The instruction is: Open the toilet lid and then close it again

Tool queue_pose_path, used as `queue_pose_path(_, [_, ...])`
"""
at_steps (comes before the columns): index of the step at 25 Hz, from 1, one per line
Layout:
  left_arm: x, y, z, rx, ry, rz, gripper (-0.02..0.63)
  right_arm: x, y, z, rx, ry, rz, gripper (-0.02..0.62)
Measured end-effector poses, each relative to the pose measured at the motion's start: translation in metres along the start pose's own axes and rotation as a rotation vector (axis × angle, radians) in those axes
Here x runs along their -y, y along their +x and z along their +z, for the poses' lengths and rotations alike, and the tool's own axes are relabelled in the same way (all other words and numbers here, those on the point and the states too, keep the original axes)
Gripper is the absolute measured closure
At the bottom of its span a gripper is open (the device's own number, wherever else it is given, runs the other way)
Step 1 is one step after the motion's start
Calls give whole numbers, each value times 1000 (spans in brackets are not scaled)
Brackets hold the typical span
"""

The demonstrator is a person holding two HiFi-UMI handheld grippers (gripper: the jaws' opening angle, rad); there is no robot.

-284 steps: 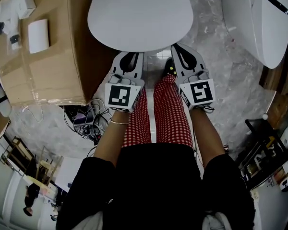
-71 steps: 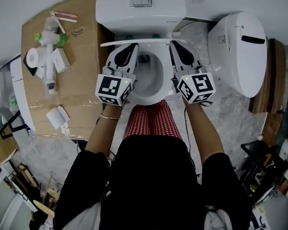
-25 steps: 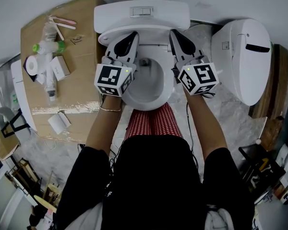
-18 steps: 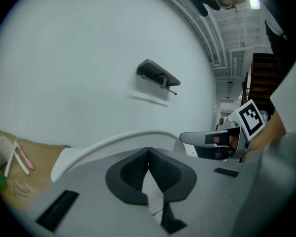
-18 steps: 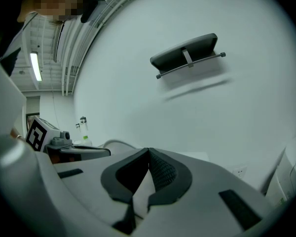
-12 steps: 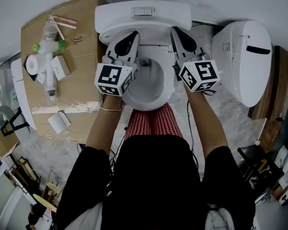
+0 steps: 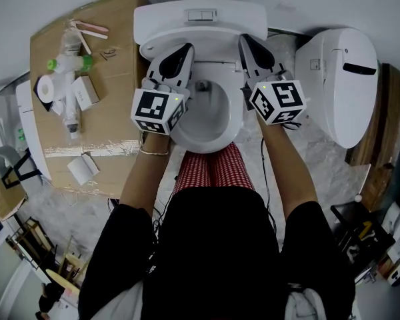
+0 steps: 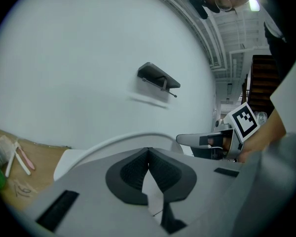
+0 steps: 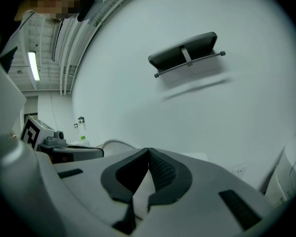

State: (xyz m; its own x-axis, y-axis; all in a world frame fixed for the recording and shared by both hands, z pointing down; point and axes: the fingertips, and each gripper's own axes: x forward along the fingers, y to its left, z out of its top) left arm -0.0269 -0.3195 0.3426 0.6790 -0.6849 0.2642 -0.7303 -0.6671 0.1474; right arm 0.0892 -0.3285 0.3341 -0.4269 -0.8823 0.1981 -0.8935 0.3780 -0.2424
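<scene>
Red checked trousers (image 7: pixel 210 172) stand nearest, just before the open toilet bowl (image 7: pixel 235 115). Over its left rim the left gripper (image 7: pixel 185 48) points far, jaws pressed together with nothing between them; over the right rim the right gripper (image 7: pixel 244 40) does likewise. Both tips meet the toilet lid (image 7: pixel 212 44), raised upright against the tank (image 7: pixel 200 15).

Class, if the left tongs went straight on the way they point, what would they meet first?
Probably the raised toilet lid, its curved rim just beyond the left tongs; the white wall stands behind it.
</scene>
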Motion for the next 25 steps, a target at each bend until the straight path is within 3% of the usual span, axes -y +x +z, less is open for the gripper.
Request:
queue_pose_path(9, [7,-11,14,31,8,-5,603,-8,-2,2,-32,-17,5,575])
queue_pose_path(17, [13,-25,24,34,35,4,602,-26,-13,22,5,-42,16,575])
queue_pose_path(22, [28,-35,31,26,61,-34,603,-41,-27,30,12,-46,25,575])
queue_pose_path(25, [30,-44,37,49,3,-36,602,-54,-36,36,28,-42,43,575])
